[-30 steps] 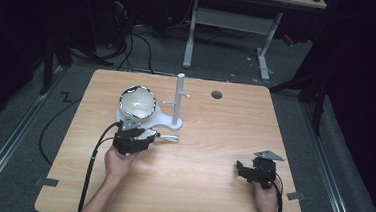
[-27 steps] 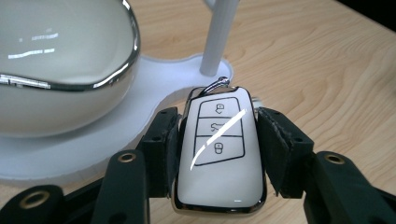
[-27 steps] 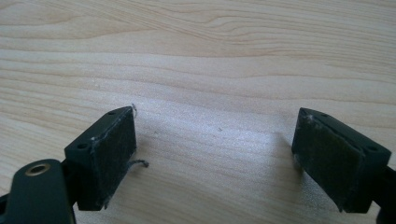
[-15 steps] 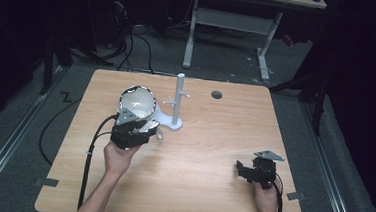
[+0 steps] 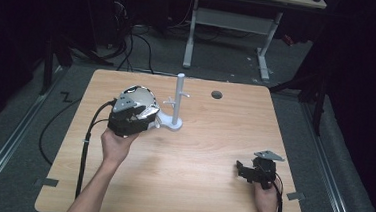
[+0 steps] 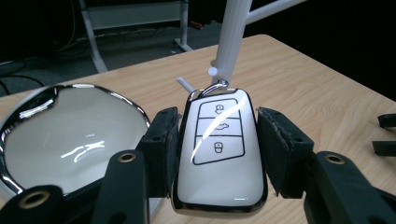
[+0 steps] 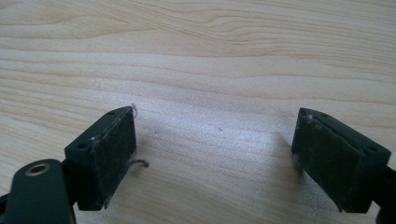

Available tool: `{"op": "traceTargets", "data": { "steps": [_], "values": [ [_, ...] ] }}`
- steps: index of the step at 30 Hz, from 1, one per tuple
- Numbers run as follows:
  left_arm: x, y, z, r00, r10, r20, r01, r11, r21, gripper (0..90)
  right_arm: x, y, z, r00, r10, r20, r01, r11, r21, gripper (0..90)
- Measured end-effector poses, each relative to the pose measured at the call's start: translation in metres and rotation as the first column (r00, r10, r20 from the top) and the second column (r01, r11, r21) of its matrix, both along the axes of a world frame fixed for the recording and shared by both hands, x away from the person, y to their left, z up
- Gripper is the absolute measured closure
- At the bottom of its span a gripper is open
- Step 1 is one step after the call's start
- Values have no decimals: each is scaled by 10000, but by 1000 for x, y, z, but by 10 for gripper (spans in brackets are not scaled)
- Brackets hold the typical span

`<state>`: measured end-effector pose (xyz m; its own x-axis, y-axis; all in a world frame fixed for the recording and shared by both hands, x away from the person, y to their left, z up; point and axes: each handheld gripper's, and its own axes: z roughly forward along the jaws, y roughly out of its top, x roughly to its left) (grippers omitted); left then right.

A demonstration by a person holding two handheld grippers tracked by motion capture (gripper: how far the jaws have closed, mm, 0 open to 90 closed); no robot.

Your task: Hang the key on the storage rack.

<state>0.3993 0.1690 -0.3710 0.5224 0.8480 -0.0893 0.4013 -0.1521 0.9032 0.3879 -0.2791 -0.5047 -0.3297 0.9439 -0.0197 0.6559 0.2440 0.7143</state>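
Key fob [image 6: 218, 149] transfer: you are clamping it in your left gripper [image 6: 215, 154] near the white peg stand [image 5: 178, 103], needing its ring hooked on a peg, right gripper [image 7: 215, 158] resting open.

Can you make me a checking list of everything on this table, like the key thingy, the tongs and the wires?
Surface: wooden table, round hole near the far edge.
Job's things: white car key fob, white peg stand, shiny white bowl.
Clutter: nothing seen.
Tongs: left tongs shut on the fob; right tongs open above bare wood.
Cables: black cable trails from the left tongs.
Surroundings: dark room, grey desk frame behind.
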Motion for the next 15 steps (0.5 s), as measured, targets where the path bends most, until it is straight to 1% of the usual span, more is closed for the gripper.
{"op": "traceTargets", "data": {
  "steps": [7, 10, 11, 15],
  "values": [
    [4, -3, 8, 9999, -74, 143, 77, 9999, -148, 504, 0, 0, 0, 10000, 5, -3, -5, 10000, 1, 140],
    [9, -3, 9, 9999, -59, 83, 59, 9999, -111, 504, 0, 0, 0, 10000, 17, 1, -17, 10000, 6, 140],
    [12, -2, 10, 10000, 1, 49, 0, 9999, -170, 504, 0, 0, 0, 10000, 14, -1, -14, 10000, 3, 140],
    [16, -1, 12, 9999, 79, 69, -77, 9998, -199, 504, 0, 0, 0, 10000, 25, -7, -25, 10000, 11, 140]
  ]
}}
